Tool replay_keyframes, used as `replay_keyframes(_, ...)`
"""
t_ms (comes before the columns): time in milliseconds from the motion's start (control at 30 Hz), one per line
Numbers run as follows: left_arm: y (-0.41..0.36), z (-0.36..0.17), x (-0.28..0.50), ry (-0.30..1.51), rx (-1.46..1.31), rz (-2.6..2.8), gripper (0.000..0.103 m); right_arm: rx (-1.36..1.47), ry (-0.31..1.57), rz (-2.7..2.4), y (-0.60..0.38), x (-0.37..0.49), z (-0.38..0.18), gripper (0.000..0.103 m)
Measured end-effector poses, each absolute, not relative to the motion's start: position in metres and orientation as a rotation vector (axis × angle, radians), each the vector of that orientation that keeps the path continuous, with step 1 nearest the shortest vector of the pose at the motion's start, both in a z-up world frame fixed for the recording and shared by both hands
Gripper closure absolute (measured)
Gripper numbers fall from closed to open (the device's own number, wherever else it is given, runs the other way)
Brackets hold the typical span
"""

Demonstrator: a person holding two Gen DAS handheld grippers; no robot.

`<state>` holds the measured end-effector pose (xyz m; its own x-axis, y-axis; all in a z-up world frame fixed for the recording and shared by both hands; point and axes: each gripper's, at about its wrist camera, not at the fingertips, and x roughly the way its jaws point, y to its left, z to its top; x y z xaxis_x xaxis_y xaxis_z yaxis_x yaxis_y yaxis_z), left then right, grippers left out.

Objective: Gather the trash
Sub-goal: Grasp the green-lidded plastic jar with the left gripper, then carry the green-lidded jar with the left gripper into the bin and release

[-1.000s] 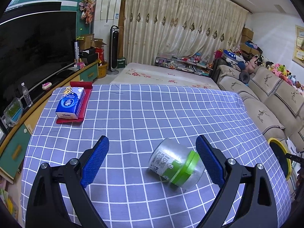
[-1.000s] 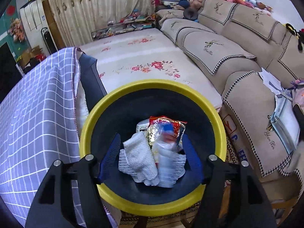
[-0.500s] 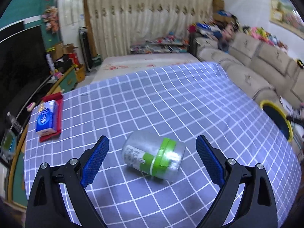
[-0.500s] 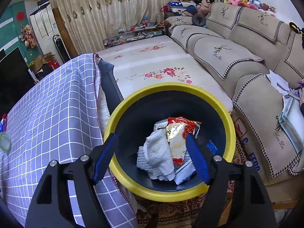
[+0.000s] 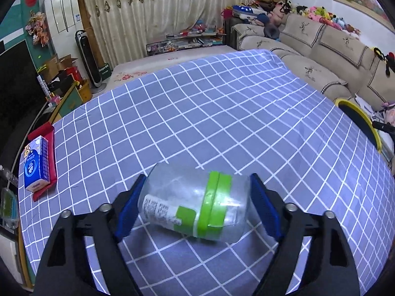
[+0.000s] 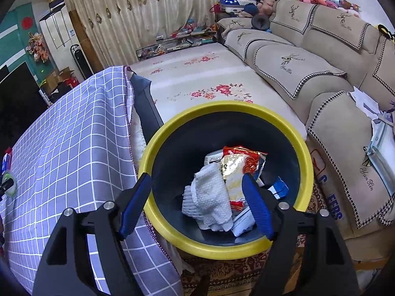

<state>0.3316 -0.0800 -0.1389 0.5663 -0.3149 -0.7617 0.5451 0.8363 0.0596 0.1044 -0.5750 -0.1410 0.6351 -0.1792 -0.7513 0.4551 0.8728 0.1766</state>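
Jar (image 5: 195,206) was found lying on its side on the checked tablecloth (image 5: 222,113), its long axis running crosswise to the left gripper (image 5: 196,203), one end towards each finger. It was noted as clear plastic, with a broad green band round the body and a white printed label nearer the left end. Both blue pads (image 5: 129,209) of the left gripper were seen pressed against the jar's ends, so the tongs were clamped on it. A blue tissue pack (image 5: 35,164) was recorded on a red tray (image 5: 49,133) at the far left edge of the table, well apart from the jar.

The right gripper (image 6: 196,203) was observed over a yellow-rimmed bin (image 6: 222,106) beside the table, its fingers spread apart with nothing between them. Inside the bin were noted a white cloth (image 6: 209,194), a red and gold wrapper (image 6: 239,165) and a blue packet (image 6: 280,188). A beige sofa (image 6: 308,74) stood beyond the bin.
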Motion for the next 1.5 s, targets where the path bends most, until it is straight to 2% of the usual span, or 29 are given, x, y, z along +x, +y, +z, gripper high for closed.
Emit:
replay_keyframes(333, -0.098, -0.129, 0.311, 0.796, 0.292, -0.534, 0.024, 0.366, 0.795, -0.346, -0.57, 0.105, -0.137, 0.031)
replay_keyframes(700, -0.191, -0.099, 0.26, 0.742, 0.338, -0.742, 0.024, 0.356, 0.73, -0.354, -0.581, 0.078, -0.114, 0.031)
replay_keyframes(1133, -0.408, -0.096, 0.21, 0.718, 0.508, -1.08, 0.024, 0.374, 0.655, -0.512, -0.646, 0.001, -0.104, 0.03)
replay_keyframes(1333, -0.505, -0.119, 0.212, 0.785, 0.581, -1.137, 0.024, 0.393, 0.64, -0.532, -0.665, -0.02, -0.105, 0.03)
replay_keyframes(1500, -0.556, -0.146, 0.223, 0.864, 0.606, -1.138, 0.024, 0.397, 0.634, -0.537, -0.675, -0.028, -0.106, 0.029)
